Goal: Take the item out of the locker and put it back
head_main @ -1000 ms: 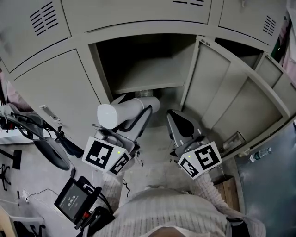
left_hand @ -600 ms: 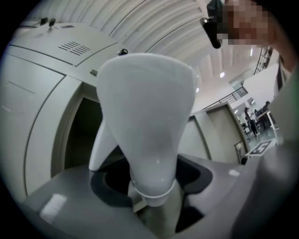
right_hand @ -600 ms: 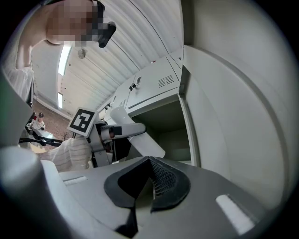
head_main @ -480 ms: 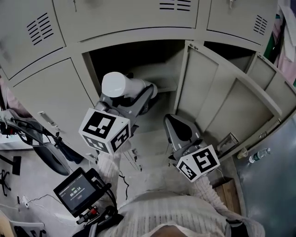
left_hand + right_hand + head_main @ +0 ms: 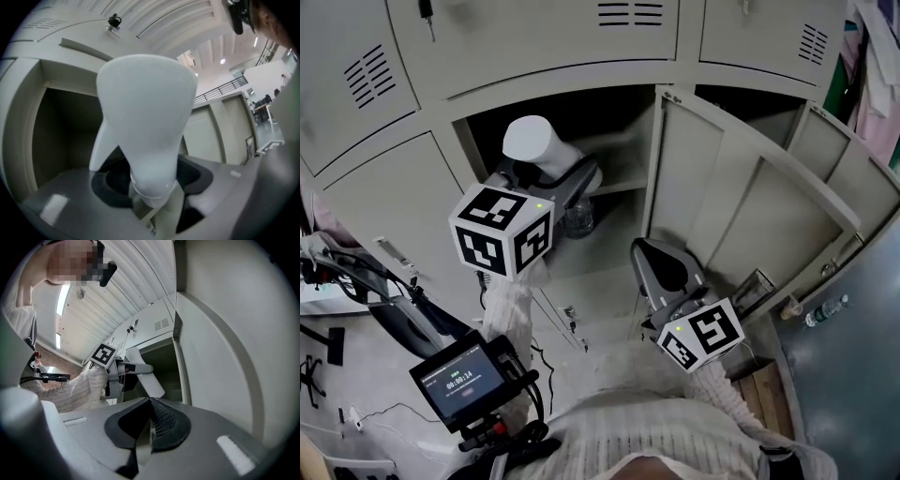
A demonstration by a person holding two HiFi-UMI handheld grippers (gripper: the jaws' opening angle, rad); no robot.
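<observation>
Bottle [image 5: 532,145], white, is clamped at its narrow end in the left tongs [image 5: 152,185], at 11 o'clock in the mouth of the open locker [image 5: 553,89]. Right tongs [image 5: 149,427], at 5 o'clock, are together and empty. Removal judged done; setting down and release remain.

White bottle [image 5: 532,142]: lower end concealed behind left gripper [image 5: 555,171] and its marker cube [image 5: 502,241] in head view. In left gripper view, neck tip sunk out of sight between the jaws, far finger masked by the bottle's body.
Clear ribbed object [image 5: 577,217] inside locker [image 5: 649,159]: mostly covered by that gripper, kind indeterminable.
Upper recess of locker: in deep shadow, contents unreadable.
Handheld screen [image 5: 467,380]: print too small to read.
Small bottle [image 5: 825,312] near right edge: label illegible.
Key [image 5: 425,8] and upper locker doors [image 5: 534,33]: cropped by top edge.
Knitted sweater [image 5: 647,431]: cropped by bottom edge.
</observation>
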